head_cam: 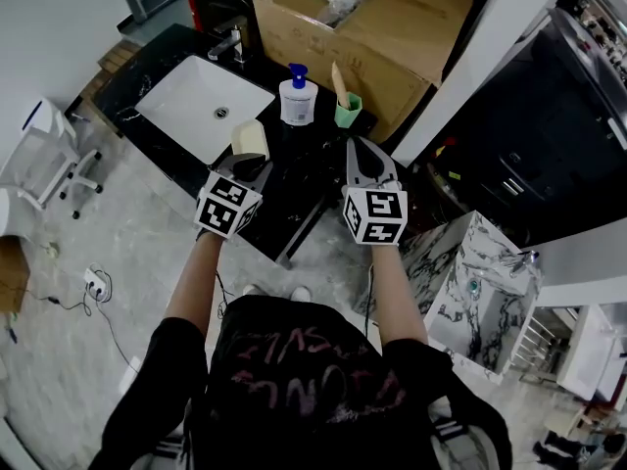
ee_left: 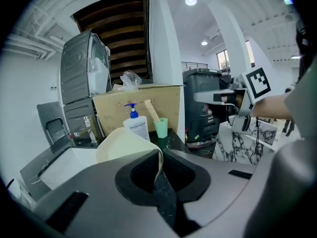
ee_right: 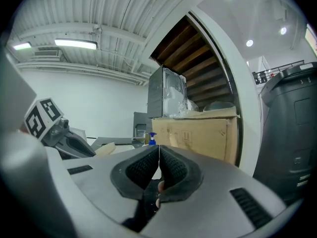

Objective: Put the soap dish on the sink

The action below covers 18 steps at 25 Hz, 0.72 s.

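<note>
A cream soap dish (head_cam: 251, 141) is held in my left gripper (head_cam: 245, 164), whose jaws are shut on its rim; the dish (ee_left: 126, 143) stands up between the jaws in the left gripper view. It hangs above the black counter (head_cam: 294, 189), just right of the white sink basin (head_cam: 201, 106). My right gripper (head_cam: 361, 160) is shut with nothing in it, hovering over the counter's right end, and its jaw tips (ee_right: 158, 155) meet in its own view.
A soap pump bottle (head_cam: 297, 99) and a green cup (head_cam: 347, 109) holding a wooden stick stand behind the grippers. A faucet (head_cam: 233, 43) sits behind the basin. A large cardboard box (head_cam: 372, 23) lies beyond. A marble cabinet (head_cam: 470, 282) is to the right.
</note>
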### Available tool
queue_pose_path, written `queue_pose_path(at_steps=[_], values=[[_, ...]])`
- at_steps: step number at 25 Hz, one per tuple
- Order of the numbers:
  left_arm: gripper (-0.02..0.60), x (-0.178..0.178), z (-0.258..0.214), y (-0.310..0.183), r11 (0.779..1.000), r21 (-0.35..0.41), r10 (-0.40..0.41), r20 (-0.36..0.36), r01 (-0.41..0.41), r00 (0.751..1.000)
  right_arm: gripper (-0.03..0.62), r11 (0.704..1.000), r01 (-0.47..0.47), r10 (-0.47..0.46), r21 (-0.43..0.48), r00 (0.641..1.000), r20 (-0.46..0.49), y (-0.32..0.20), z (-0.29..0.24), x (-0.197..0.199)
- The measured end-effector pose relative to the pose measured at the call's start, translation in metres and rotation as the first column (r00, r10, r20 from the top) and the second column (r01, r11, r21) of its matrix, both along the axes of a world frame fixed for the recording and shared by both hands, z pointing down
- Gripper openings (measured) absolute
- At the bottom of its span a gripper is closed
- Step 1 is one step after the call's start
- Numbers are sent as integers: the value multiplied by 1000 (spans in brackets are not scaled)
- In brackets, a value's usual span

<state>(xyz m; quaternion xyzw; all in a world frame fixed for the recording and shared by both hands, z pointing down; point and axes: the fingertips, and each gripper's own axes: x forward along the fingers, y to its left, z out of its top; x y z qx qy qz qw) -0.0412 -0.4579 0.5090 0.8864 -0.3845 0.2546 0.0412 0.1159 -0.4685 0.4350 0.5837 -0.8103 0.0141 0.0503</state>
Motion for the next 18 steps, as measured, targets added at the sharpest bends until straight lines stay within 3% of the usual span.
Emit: queue_pose_path(at_steps=[7,13,18], values=[[43,7,48,4,992,-125,41,79,-31,996,15,1000,-5,5,-3,1000,-2,-4,1,5],[46,15,89,17,971,-231,98,157,-60,983,15,1000,-10,10,-19,1000,-7,-7,7,10],[46,14,110,22,958,-280,113,190,-56,975,15,1000,-17,17,-25,1000,1,-7,11,14]])
